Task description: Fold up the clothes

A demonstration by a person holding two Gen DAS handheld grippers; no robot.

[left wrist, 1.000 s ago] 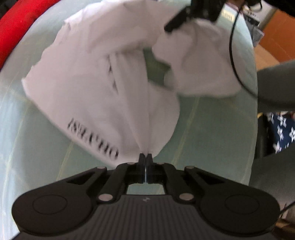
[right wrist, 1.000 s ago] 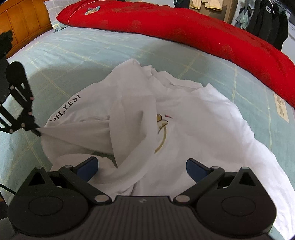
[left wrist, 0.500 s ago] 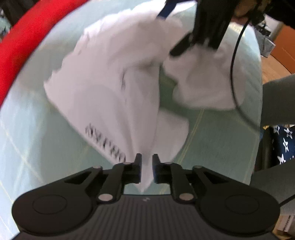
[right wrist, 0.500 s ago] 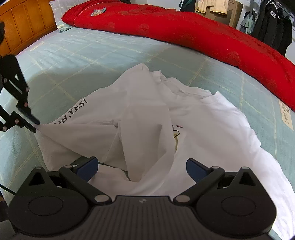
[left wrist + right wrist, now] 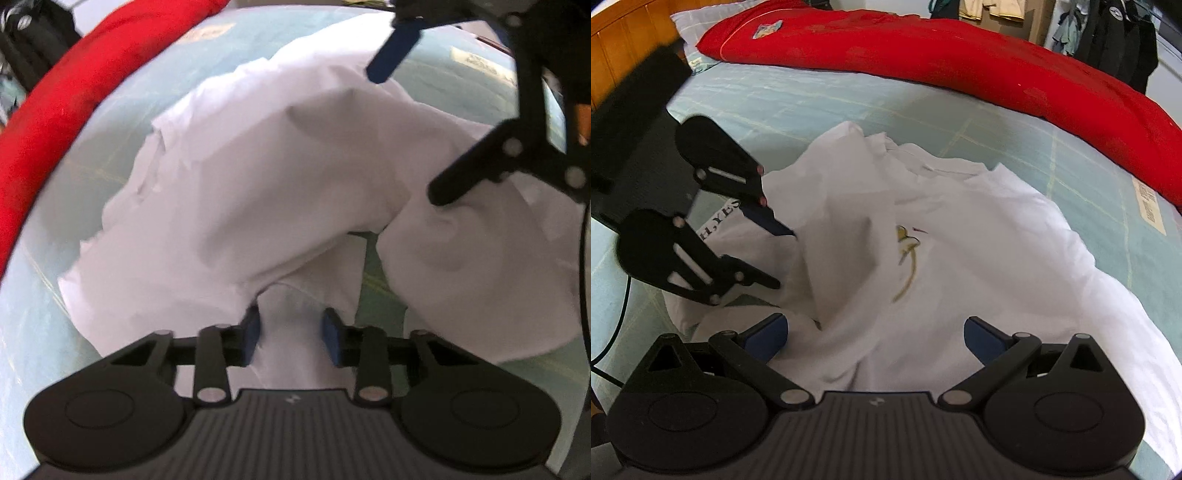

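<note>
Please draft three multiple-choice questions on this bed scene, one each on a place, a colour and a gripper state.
1. Where does the white T-shirt lie?
A. On the pale green bedsheet
B. On a wooden floor
C. On a chair

2. What colour is the quilt along the far side of the bed?
A. Blue
B. Red
C. Yellow

3. How do the jaws of the left gripper stand?
A. Clamped on the quilt
B. Shut on nothing
C. Open, with shirt cloth lying between them

Answers: 1 A, the sheet shows all round the shirt. 2 B, the long roll is plainly red. 3 C, a clear gap parts the blue pads with white cloth in it.
</note>
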